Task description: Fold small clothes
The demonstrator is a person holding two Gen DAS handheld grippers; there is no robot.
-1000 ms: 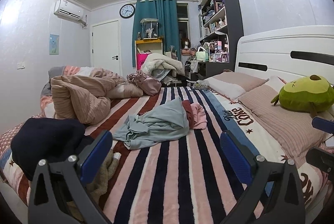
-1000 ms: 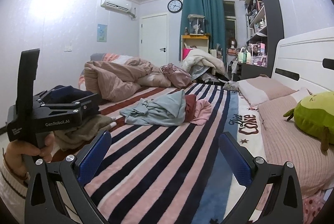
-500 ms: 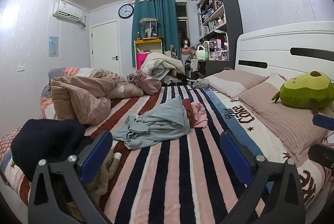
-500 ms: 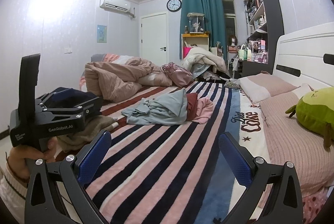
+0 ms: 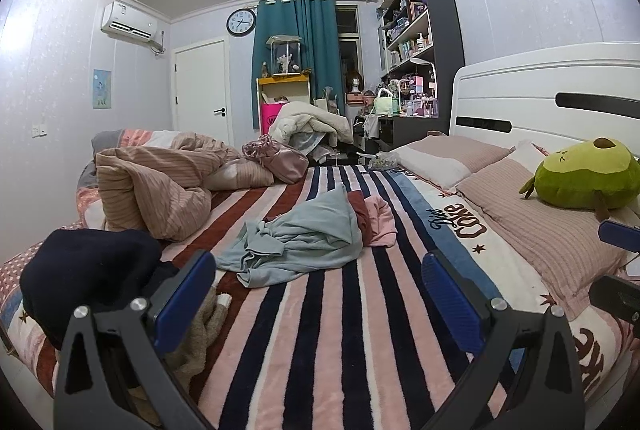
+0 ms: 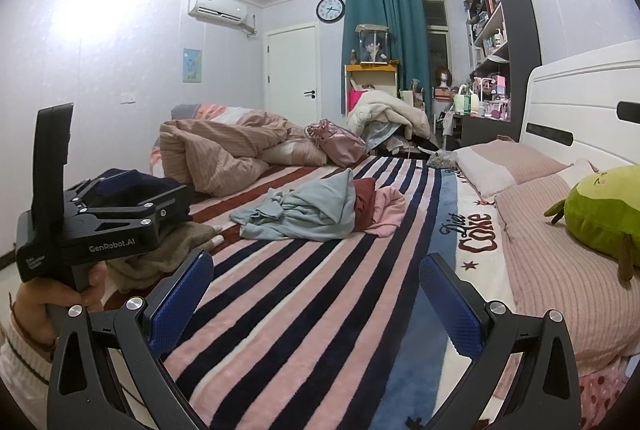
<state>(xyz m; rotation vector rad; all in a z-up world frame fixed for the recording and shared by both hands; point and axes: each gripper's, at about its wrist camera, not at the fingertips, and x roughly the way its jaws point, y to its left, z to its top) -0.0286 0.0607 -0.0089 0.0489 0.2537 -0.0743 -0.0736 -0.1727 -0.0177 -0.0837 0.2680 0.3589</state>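
A striped blanket covers the bed; at 9 o'clock lies a navy garment, at 12 the crumpled light-blue garment, at 3 an avocado plush. Left gripper and right gripper hover level, spread wide, holding nothing.

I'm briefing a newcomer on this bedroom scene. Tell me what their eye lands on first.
First, the crumpled pale blue garment heaped mid-bed on the striped blanket, with a dark red piece and a pink piece tucked against its right side. Next, the green avocado plush on the pillows at right. Both open claws, left and right, hang above the blanket, holding nothing.
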